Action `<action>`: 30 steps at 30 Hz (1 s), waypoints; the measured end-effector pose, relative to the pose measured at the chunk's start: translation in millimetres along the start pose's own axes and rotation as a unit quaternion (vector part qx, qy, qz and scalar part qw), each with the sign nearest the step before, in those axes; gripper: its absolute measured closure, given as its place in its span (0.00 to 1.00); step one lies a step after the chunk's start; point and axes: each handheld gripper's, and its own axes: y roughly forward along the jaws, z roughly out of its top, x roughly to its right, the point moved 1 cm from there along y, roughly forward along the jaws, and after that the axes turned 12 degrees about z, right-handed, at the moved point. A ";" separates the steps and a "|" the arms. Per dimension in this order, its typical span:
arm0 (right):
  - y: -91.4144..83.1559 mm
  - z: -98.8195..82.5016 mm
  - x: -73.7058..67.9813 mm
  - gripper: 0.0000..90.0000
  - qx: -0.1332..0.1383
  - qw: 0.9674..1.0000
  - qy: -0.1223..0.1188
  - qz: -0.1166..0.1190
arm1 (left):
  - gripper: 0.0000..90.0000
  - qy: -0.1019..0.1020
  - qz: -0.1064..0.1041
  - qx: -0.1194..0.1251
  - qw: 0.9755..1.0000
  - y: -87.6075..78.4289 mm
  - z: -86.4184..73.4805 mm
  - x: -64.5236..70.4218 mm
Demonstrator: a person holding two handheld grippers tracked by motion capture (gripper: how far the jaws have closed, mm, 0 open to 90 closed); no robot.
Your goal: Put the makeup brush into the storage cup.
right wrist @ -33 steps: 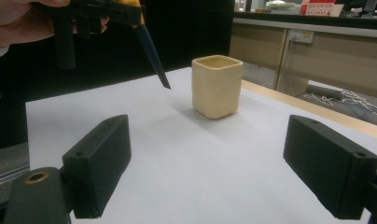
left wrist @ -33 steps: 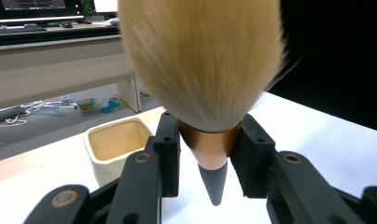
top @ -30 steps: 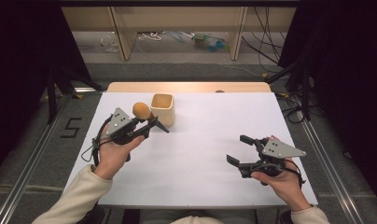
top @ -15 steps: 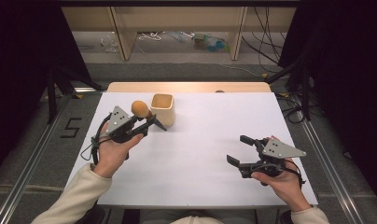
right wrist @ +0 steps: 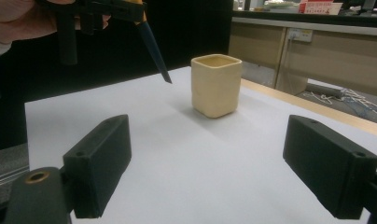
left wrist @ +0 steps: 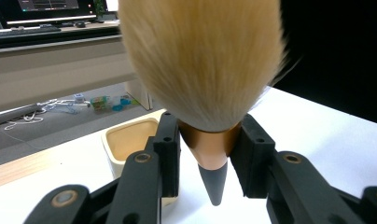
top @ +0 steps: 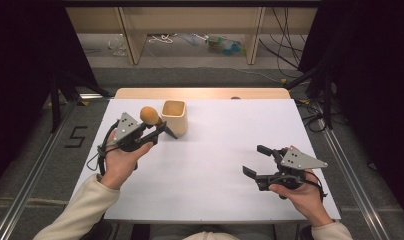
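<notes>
Bristles of a makeup brush (left wrist: 203, 60) swell above the left gripper (left wrist: 207, 154), whose two black jaws are clenched on the brush's copper-coloured ferrule from either side. Below the pads, the brush's dark pointed handle tapers down between the jaws and ends in the air above the white table (left wrist: 317, 126). In the high view the same left gripper (top: 157, 131) sits in the person's left hand (top: 117, 160), raised off the table, with the tan bristle head (top: 150, 115) on the far side of the jaws and the thin handle slanting out toward the cup. That cream-coloured square cup (top: 174, 117) stands upright and open-topped on the table just beside the clamped jaws, apart from the handle tip; in the left gripper view it lies beyond the left jaw, its hollow inside (left wrist: 130, 137) showing. The right gripper (top: 260, 162), held in the person's right hand (top: 297, 192) near the table's other side, has its jaws released and spread wide with nothing between them. Along those open jaws (right wrist: 219, 172) the cup (right wrist: 216, 85) stands ahead, roughly midway between the two pads and well beyond them, while the brush handle (right wrist: 154, 49) hangs tilted above the table, to the left of the cup and beyond the left pad.
</notes>
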 end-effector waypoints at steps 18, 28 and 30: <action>0.1 -0.8 0.6 0.18 -0.004 1.000 0.002 -0.003 | 0.73 0.001 0.006 0.000 1.000 3.3 2.1 -1.9; -0.1 -1.1 -1.1 0.18 -0.009 1.000 0.016 -0.001 | 0.73 0.003 0.006 0.000 1.000 5.5 2.9 -2.7; 0.3 -1.0 0.8 0.18 -0.004 1.000 0.004 -0.004 | 0.73 0.004 0.006 -0.002 1.000 5.8 3.0 -2.6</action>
